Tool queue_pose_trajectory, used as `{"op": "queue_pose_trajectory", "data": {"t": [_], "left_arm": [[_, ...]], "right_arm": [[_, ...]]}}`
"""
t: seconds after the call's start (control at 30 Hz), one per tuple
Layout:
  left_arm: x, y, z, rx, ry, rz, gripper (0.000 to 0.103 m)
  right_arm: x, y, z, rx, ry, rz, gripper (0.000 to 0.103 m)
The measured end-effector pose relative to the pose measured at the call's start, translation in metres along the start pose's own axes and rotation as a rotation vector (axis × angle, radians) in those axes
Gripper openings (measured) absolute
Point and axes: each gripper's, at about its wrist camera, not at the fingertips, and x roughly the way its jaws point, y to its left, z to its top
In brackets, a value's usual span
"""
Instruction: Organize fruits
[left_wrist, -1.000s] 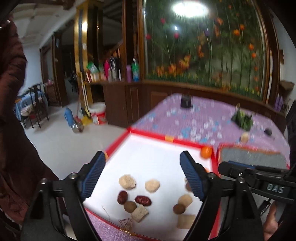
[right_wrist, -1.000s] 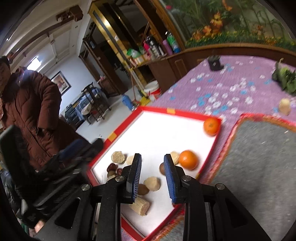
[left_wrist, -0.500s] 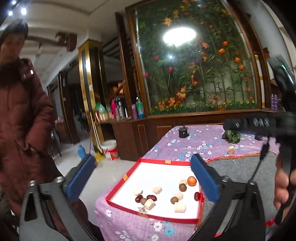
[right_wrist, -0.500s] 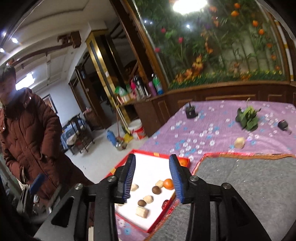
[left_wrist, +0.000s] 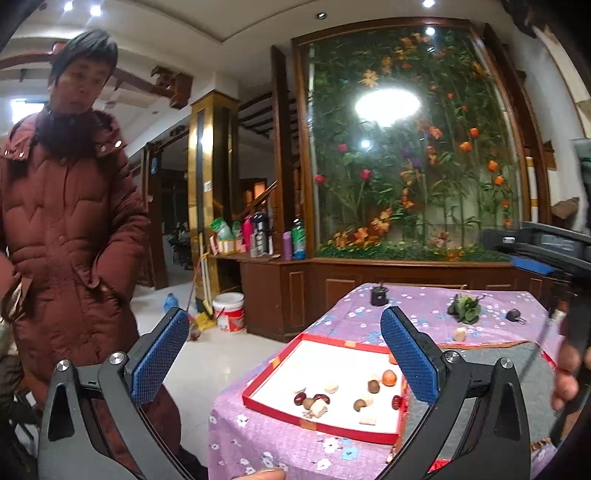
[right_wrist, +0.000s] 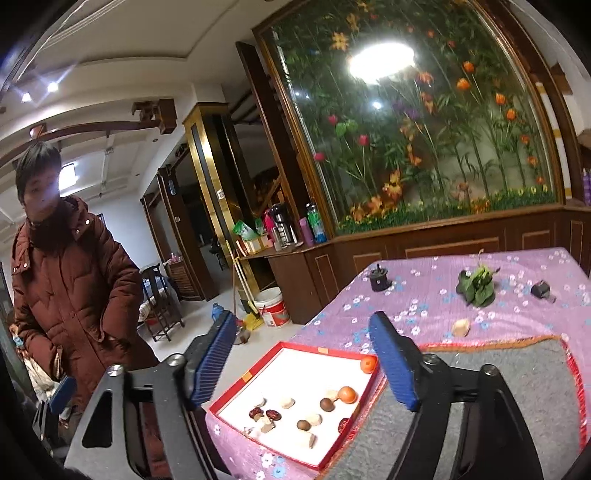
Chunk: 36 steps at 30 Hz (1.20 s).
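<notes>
**Both grippers raised clear of the fruit tray, jaws empty**

**Left wrist view.** The left gripper (left_wrist: 284, 354) is held level and well back from the bench (left_wrist: 413, 306), which carries a purple flowered cloth. Its jaws stand fully apart with nothing between them, and they have just been opening. The shallow red-rimmed white tray (left_wrist: 317, 426) lies near the bench's front corner; it holds the task's fruit: small orange citrus (left_wrist: 389, 377), dark red dates (left_wrist: 321, 398), brown nuts and pale pieces, loosely scattered. This placement suggests gathering is done or paused. Only this view shows a hand (left_wrist: 565, 373) at the right edge, gripping the other tool's handle.

**Right wrist view.** The right gripper (right_wrist: 304, 362) has jaws apart and empty, having just been opening. Only this view shows a second orange citrus (right_wrist: 368, 364) in the tray's far corner, most of the grey felt mat (right_wrist: 517, 373) beside the tray, and one pale piece (right_wrist: 461, 327) lying outside on the cloth, probably unsorted.
</notes>
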Motion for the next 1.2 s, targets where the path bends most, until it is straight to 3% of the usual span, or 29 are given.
{"op": "queue_pose_trajectory", "data": {"t": [0.23, 0.43, 0.67, 1.2], "left_arm": [[0.032, 0.004, -0.008, -0.038, 0.101, 0.078, 0.103], [0.052, -0.018, -0.016, -0.010, 0.160, 0.103, 0.103], [0.063, -0.056, -0.017, 0.080, 0.200, 0.070, 0.103], [0.053, -0.091, -0.008, 0.111, 0.200, -0.002, 0.103]], "right_arm": [[-0.005, -0.022, -0.025, -0.024, 0.040, 0.040, 0.087], [0.001, -0.040, -0.055, -0.083, 0.094, 0.028, 0.088], [0.003, -0.057, -0.064, -0.079, 0.097, 0.034, 0.088], [-0.011, -0.066, -0.073, -0.091, 0.063, 0.044, 0.088]]}}
